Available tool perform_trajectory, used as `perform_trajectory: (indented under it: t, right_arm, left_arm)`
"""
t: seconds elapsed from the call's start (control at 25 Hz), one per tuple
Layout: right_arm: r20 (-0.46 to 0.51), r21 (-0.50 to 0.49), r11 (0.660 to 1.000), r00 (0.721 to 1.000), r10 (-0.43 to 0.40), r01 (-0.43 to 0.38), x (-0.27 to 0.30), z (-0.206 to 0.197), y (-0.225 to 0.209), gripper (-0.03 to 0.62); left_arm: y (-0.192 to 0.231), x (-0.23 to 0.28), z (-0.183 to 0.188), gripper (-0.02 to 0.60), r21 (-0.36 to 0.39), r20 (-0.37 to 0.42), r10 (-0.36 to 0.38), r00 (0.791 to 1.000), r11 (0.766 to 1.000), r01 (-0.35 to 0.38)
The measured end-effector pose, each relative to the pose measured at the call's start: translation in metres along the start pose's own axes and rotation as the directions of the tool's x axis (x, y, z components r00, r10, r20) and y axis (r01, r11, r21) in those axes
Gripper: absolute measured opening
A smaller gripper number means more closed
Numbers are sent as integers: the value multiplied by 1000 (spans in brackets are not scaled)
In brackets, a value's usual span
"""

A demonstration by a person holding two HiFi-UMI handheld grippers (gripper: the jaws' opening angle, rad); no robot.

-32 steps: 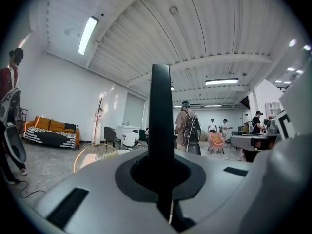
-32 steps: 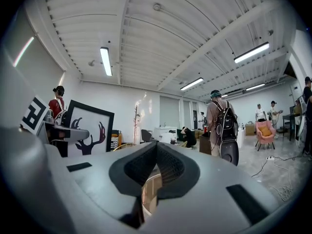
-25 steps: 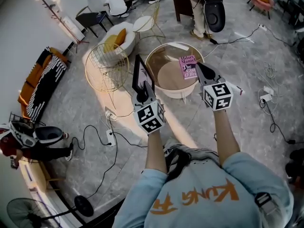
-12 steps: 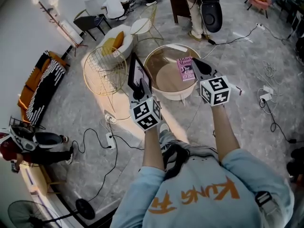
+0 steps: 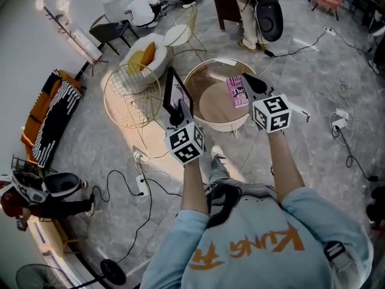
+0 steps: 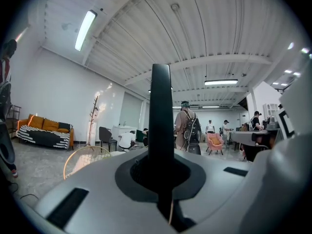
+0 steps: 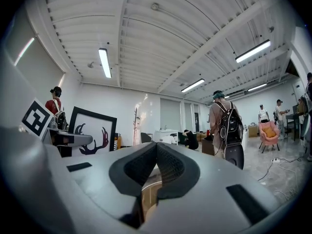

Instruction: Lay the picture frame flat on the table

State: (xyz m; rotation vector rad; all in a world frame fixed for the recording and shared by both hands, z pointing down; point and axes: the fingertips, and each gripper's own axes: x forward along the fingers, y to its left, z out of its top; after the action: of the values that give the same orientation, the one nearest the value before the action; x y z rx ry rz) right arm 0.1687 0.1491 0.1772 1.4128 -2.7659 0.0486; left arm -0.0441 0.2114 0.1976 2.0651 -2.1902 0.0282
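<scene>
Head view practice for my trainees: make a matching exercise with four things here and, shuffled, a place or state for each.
1 picture frame
2 pink book
3 gold wire basket
4 right tool

a shut, empty
b upright in the left tool
c on the floor
d lying on the round table

Pairs: 1-b; 2-d; 3-c; 4-a

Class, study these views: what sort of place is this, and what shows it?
Probably a big open studio furnished like a lounge: sofa, round table, loose cables across the floor, and a bare industrial ceiling with strip lights.
</scene>
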Motion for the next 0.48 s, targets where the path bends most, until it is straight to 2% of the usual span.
perform_trajectory:
  t: [0.48]
  right_arm:
    - [-118, -16, 1000, 993, -8, 6, 129, -43, -10, -3]
  left_arm:
    - [47, 130, -38, 25, -65, -107, -59, 992, 997, 52]
